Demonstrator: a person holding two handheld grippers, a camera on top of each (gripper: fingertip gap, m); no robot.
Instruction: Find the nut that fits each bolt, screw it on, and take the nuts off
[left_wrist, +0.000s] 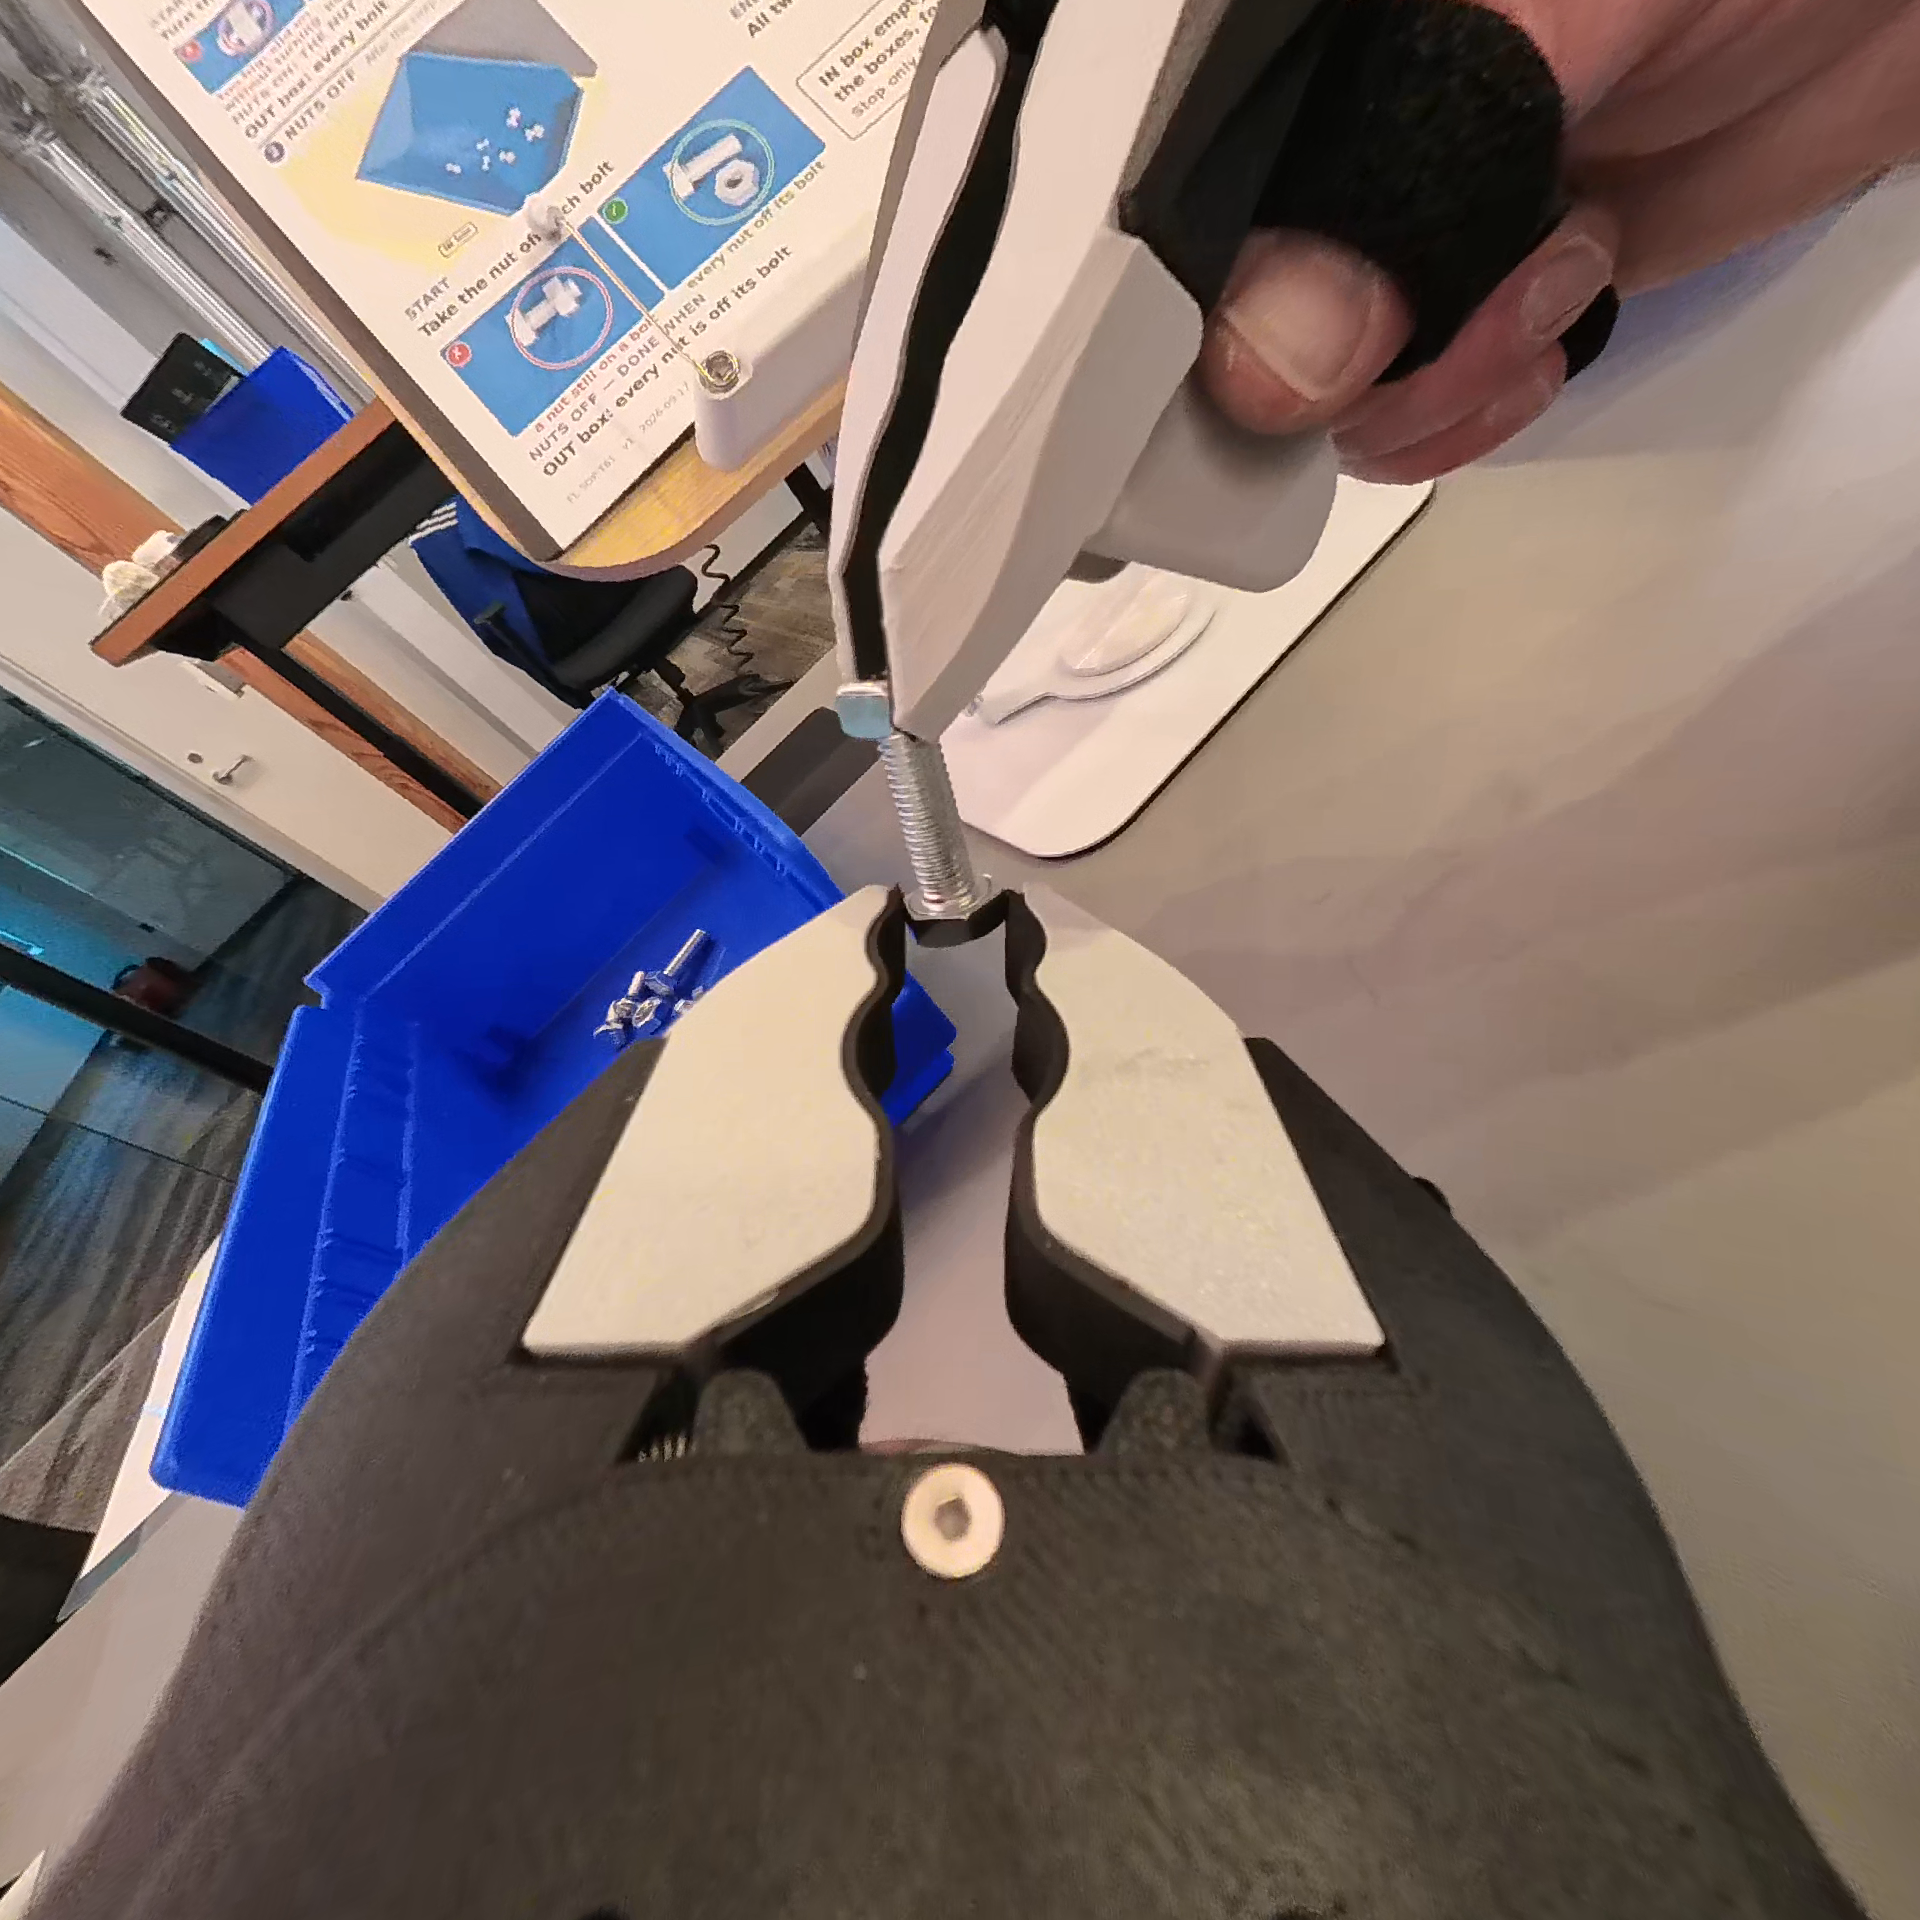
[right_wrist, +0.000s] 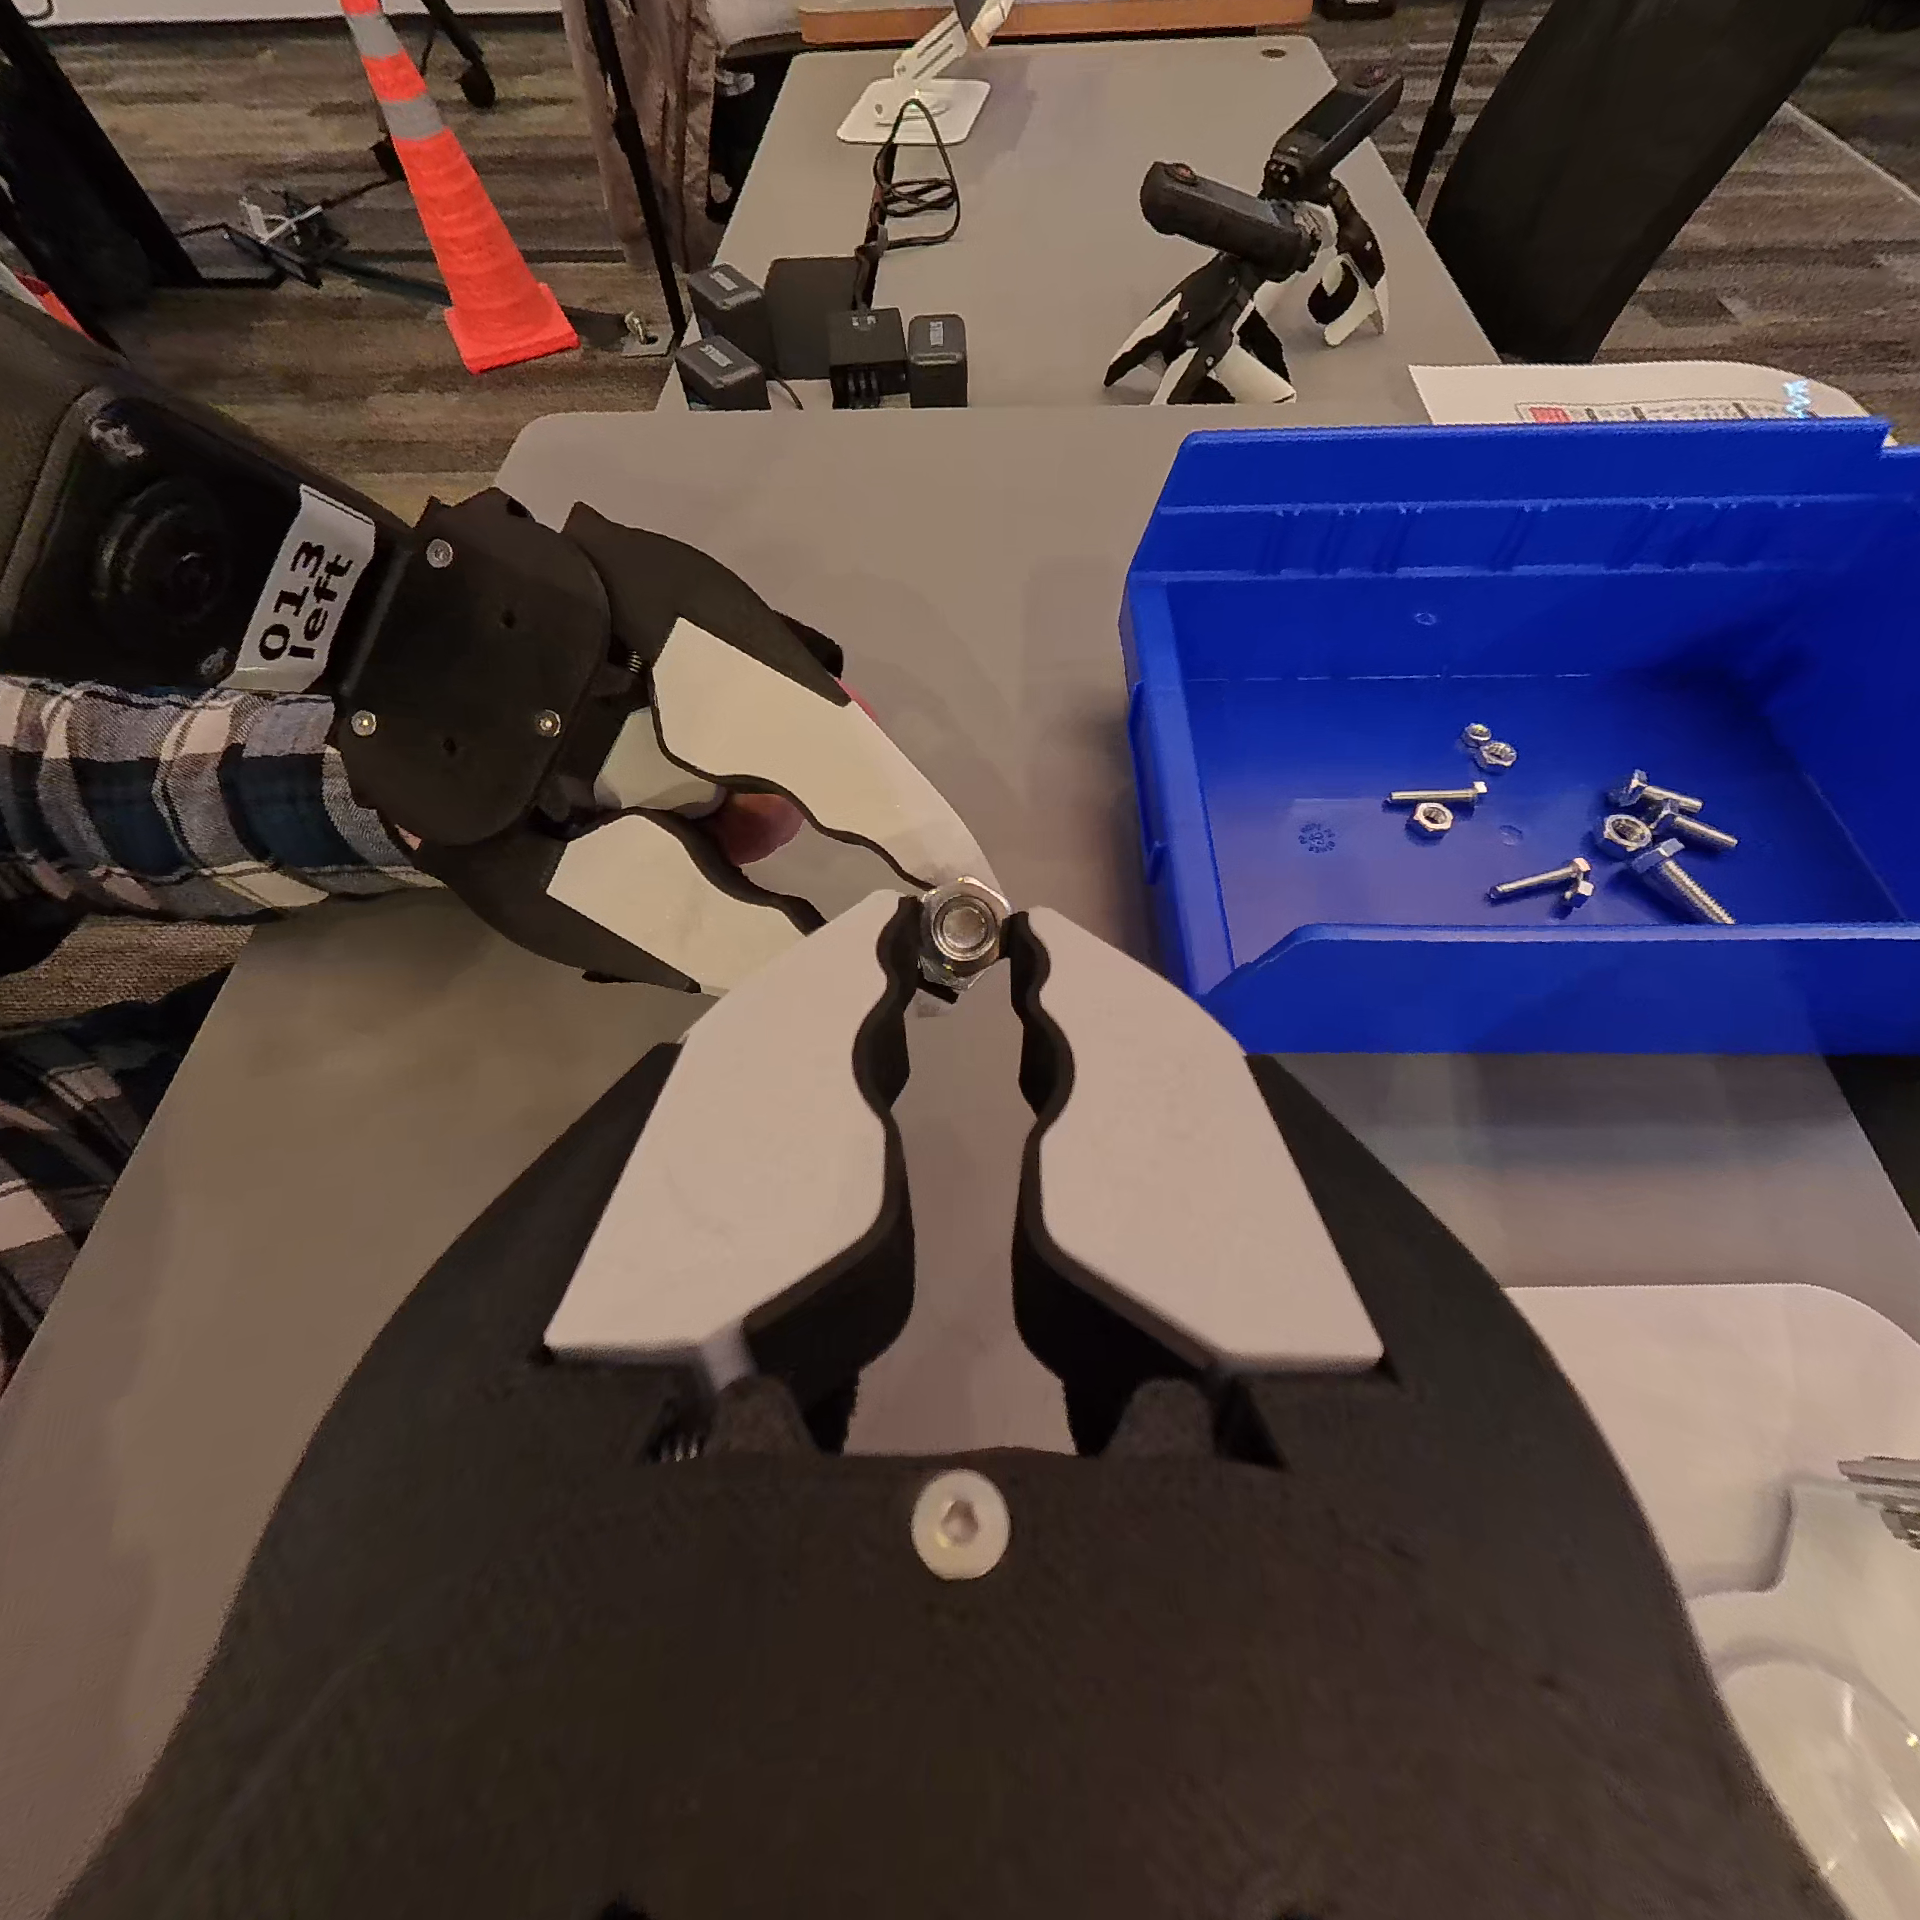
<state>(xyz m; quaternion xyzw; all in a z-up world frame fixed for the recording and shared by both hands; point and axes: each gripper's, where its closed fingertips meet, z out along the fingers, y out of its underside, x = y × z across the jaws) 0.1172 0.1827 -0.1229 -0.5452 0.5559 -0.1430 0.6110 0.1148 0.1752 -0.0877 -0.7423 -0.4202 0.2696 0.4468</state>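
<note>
Where claws meet: silver bolt (left_wrist: 928, 821); hex nut (left_wrist: 951, 914).

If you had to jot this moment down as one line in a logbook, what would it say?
left gripper: grips nut | right gripper: grips bolt by its head | nut on bolt's tip | blue bin: loose nuts, bolts

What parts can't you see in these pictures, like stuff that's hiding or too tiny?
- Left wrist view: the bolt head is partly covered by the right gripper's fingers.
- Left wrist view: the left gripper's finger hides part of the hardware pile in the blue bin.
- Right wrist view: the bolt's shaft is hidden behind its own end and the nut.
- Right wrist view: the clear object at the right edge is cut off.
</note>
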